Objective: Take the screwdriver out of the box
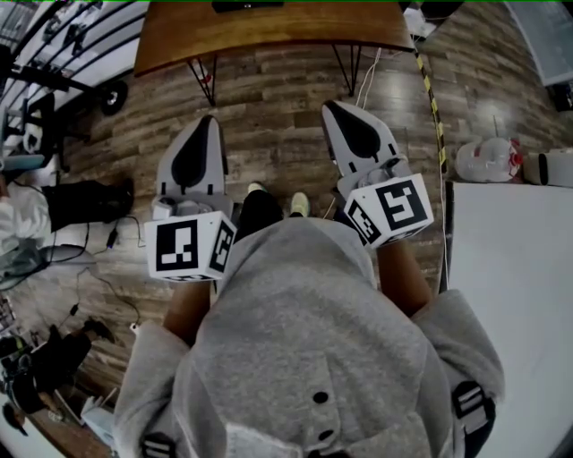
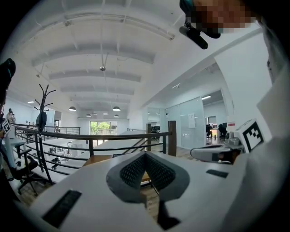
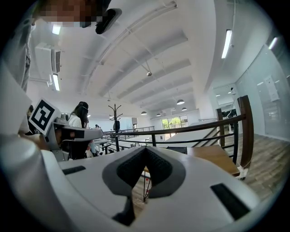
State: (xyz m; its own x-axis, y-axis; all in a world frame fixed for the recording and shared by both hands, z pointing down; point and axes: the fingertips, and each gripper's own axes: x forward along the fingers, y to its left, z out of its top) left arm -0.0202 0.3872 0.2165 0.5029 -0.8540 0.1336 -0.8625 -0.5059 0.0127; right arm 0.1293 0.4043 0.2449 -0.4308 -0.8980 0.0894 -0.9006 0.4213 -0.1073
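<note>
Above a wood-plank floor, the left gripper and the right gripper are held out side by side, well apart, in front of a person in a grey hooded top. The person's shoes are seen between the two grippers. In the left gripper view the jaws are pressed together at their tips and nothing is caught between them. The right gripper's jaws are likewise clenched on nothing in its own view. A brown wooden table stands ahead of both grippers, and the edge of a white table lies at the person's right. A dark railing and a coat stand are seen beyond the left gripper. The screwdriver and its box cannot be made out in any view.
</note>
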